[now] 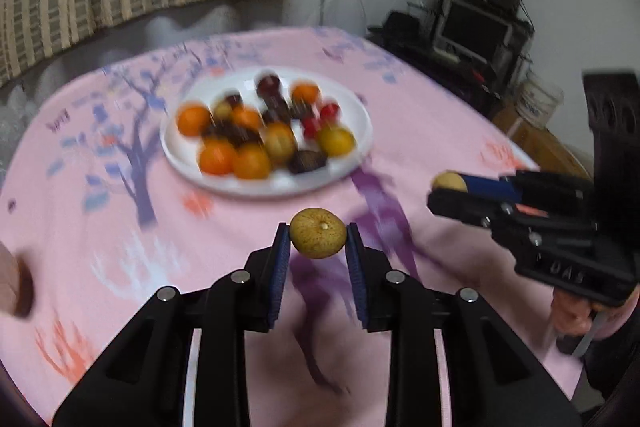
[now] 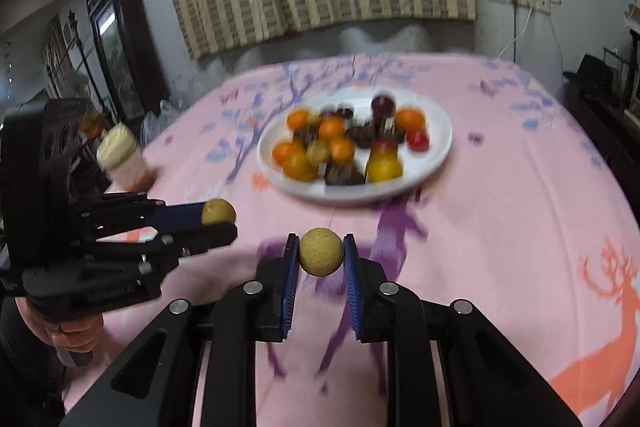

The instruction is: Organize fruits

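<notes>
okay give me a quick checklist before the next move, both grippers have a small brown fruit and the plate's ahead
1. Left gripper clamped on its small brown fruit: ok, pads press both sides.
2. Right gripper clamped on its own small brown fruit: ok.
3. Both fruits lifted clear of the pink tablecloth: cannot tell, though they appear raised.
4. White plate within view ahead of both grippers: ok.
5. Free room on the plate: ok, bare rim at the near edge and right side; the middle is crowded with fruit.
6. Grippers apart from each other: ok, a gap shows between them in both views.
</notes>
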`<state>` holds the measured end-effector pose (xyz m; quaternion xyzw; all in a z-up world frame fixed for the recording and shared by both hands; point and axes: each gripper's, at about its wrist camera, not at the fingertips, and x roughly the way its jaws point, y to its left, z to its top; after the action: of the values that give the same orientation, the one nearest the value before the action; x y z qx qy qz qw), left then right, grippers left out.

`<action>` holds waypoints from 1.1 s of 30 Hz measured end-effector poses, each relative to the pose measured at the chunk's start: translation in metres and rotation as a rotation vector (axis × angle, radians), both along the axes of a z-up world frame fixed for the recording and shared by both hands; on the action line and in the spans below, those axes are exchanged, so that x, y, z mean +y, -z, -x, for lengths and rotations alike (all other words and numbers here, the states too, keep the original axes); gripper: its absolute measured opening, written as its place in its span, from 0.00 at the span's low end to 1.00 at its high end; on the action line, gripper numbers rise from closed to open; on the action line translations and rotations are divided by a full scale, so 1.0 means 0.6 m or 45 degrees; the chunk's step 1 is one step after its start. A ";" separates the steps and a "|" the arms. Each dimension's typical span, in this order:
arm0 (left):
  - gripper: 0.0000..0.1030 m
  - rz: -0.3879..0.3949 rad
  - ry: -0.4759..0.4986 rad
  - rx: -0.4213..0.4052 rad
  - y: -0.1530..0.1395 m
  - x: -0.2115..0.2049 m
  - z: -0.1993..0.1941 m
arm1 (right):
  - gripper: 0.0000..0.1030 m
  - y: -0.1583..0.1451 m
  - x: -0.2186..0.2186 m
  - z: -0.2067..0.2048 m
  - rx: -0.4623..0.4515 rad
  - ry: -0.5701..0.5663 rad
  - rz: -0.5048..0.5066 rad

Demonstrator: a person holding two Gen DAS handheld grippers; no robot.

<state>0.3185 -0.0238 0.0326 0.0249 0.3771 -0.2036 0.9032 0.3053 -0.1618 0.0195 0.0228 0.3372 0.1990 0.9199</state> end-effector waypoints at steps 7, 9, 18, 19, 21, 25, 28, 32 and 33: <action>0.27 -0.032 -0.152 -0.037 -0.015 -0.009 -0.188 | 0.22 -0.012 0.014 -0.143 -0.078 0.070 0.008; 0.27 -0.040 -0.194 0.010 0.005 -0.011 -0.230 | 0.22 0.005 0.015 -0.183 -0.053 0.100 0.001; 0.95 -0.107 -0.382 -0.075 -0.005 0.023 -0.197 | 0.80 0.030 0.016 -0.183 -0.036 0.143 0.020; 0.95 -0.103 -0.379 -0.068 -0.011 0.030 -0.178 | 0.84 0.026 0.016 -0.172 -0.039 0.131 0.032; 0.95 -0.092 -0.373 -0.072 -0.018 0.043 -0.137 | 0.95 0.016 0.013 -0.134 -0.044 0.131 0.055; 0.95 -0.095 -0.371 -0.045 -0.011 0.071 -0.040 | 0.97 0.009 0.004 -0.051 -0.068 0.176 0.098; 0.95 -0.072 -0.384 -0.039 0.005 0.094 0.033 | 0.97 0.027 0.000 0.016 -0.087 0.209 0.161; 0.95 -0.083 -0.377 -0.039 0.029 0.108 0.107 | 0.97 0.054 0.004 0.065 -0.041 0.228 0.233; 0.95 -0.072 -0.371 -0.045 0.033 0.112 0.118 | 0.97 0.057 0.004 0.074 -0.043 0.223 0.232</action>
<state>0.2477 0.0434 0.0130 -0.0011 0.3662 -0.0593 0.9286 0.2607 -0.1596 -0.0147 -0.0350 0.3349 0.0868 0.9376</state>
